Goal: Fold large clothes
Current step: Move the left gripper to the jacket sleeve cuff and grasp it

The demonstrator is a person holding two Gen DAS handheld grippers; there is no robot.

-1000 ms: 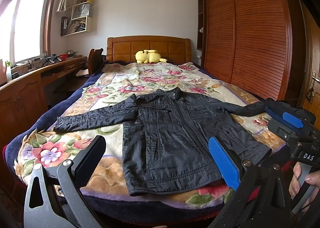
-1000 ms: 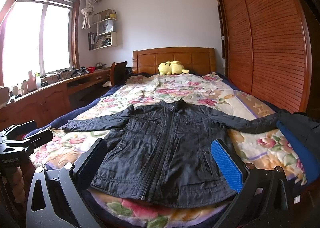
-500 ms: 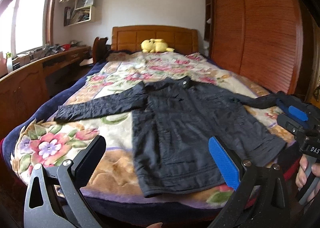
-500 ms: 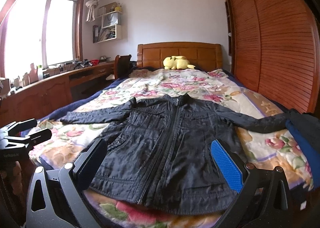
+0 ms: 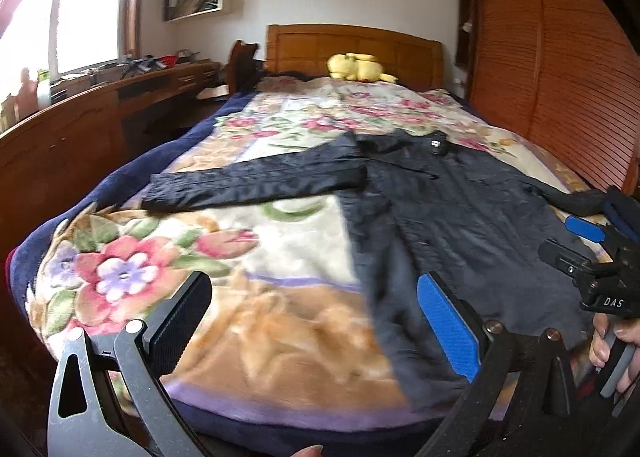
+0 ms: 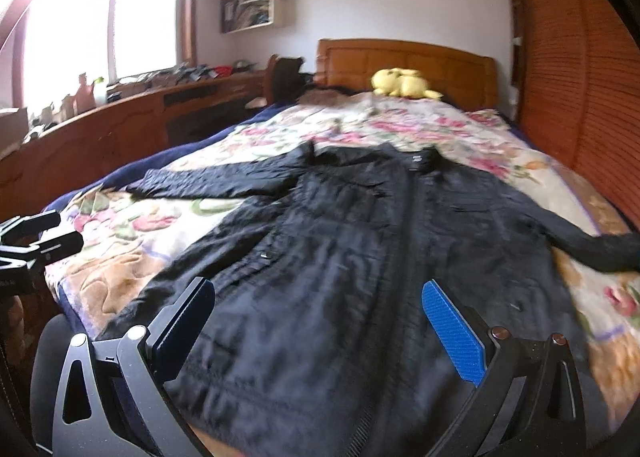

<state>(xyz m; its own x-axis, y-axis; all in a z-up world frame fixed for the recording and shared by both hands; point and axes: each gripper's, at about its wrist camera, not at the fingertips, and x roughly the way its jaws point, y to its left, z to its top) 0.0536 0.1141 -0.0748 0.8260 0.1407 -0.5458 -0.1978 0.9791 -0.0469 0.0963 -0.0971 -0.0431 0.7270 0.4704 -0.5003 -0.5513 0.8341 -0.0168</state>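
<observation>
A black jacket point(image 5: 452, 213) lies flat, front up, on the floral blanket point(image 5: 256, 257) of the bed, sleeves spread out to both sides. It also shows in the right wrist view point(image 6: 360, 257). My left gripper point(image 5: 316, 321) is open and empty above the blanket near the foot of the bed, left of the jacket's hem. My right gripper point(image 6: 320, 325) is open and empty above the jacket's lower front. The right gripper also shows at the right edge of the left wrist view point(image 5: 592, 253).
A yellow plush toy point(image 5: 358, 67) sits at the wooden headboard point(image 5: 352, 45). A long wooden desk point(image 5: 80, 117) with clutter runs along the left under the window. A slatted wooden wardrobe point(image 5: 560, 57) lines the right side.
Both grippers have moved forward and lower toward the bed; the jacket now looks larger and nearer. Both stay open and empty. The jacket has not moved.
</observation>
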